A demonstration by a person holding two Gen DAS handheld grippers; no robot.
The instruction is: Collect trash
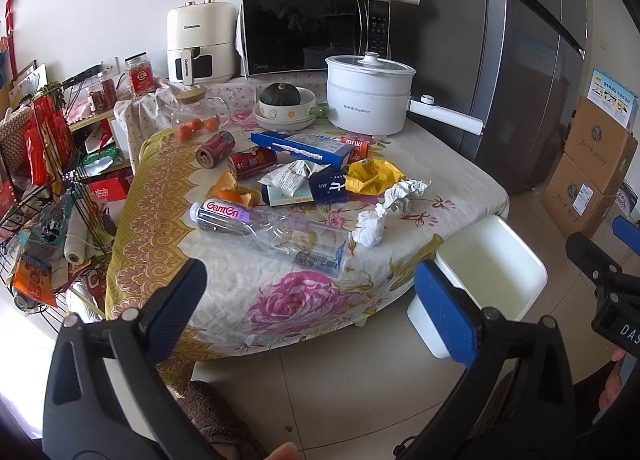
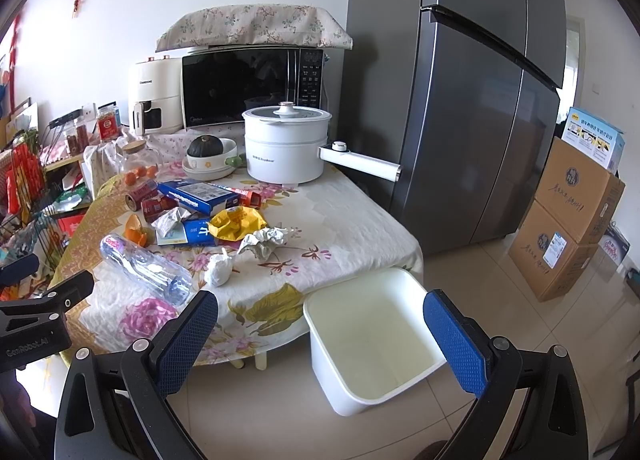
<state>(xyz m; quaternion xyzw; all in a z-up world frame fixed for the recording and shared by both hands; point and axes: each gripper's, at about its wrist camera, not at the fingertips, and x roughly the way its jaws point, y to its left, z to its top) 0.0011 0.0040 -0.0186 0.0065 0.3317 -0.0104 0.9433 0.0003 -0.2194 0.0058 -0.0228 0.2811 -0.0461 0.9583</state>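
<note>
Right wrist: crinkled clear plastic bottle (image 2: 146, 264), square white bin (image 2: 372, 336).

Black claw (image 2: 320, 324) frames w/ silver screws — blue textured pads (image 2: 456, 344).

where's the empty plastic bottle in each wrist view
Left wrist view: the plastic bottle lies on its side at centre, on the tablecloth near the table's front edge, cap end pointing left.
Right wrist view: the plastic bottle lies at lower left, just above the left fingertip.
Shared landmark: the small crumpled tissue sits by the bottle's base end in both.
</note>
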